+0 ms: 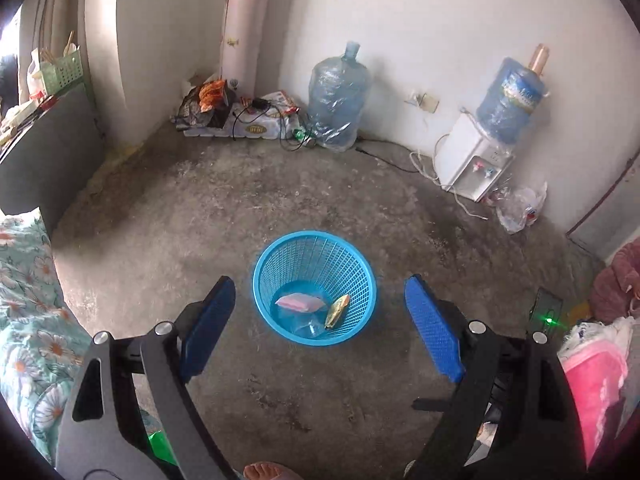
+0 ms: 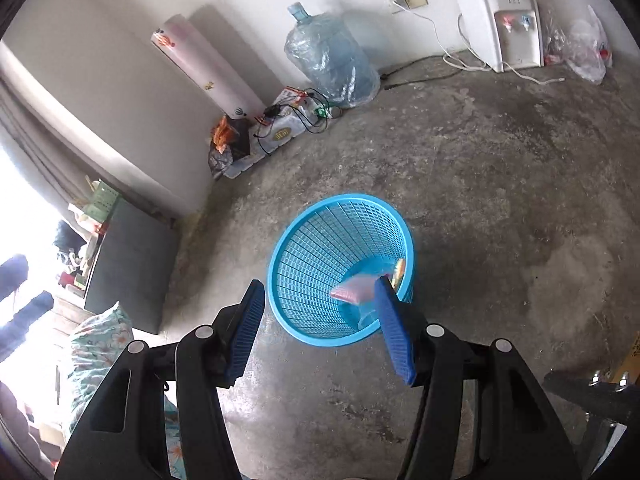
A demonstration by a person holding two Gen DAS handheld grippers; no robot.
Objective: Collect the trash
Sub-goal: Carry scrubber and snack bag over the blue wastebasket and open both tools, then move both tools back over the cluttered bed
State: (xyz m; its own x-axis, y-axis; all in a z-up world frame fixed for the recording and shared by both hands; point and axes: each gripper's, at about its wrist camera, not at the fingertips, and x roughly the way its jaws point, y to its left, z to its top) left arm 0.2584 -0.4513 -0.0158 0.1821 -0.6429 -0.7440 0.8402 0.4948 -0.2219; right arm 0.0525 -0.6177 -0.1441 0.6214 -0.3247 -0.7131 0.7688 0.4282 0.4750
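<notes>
A blue mesh waste basket [image 1: 316, 233] [image 2: 277, 256] stands on the concrete floor. In it lie a pink packet [image 1: 298, 303] [image 2: 351, 293], a yellow wrapper [image 1: 337, 311] [image 2: 399, 270] and some clear plastic [image 1: 309, 326]. My left gripper [image 1: 319, 282] is open wide on the near side of the basket, with nothing between its blue pads [image 1: 210, 320]. My right gripper [image 2: 320, 282] is open too, just short of the basket's near rim. Its right finger [image 2: 394, 332] hides part of the pink packet, which lies in the basket and not in the jaws.
A wrapped water jug [image 1: 340, 100], a rolled mat [image 1: 244, 20], floor clutter with cables [image 1: 240, 118], a white water dispenser [image 1: 472, 168] and a plastic bag [image 1: 520, 208] line the far wall. Floral bedding [image 1: 28, 280] lies left, pink cloth [image 1: 596, 380] right, a bare foot [image 1: 268, 472] below.
</notes>
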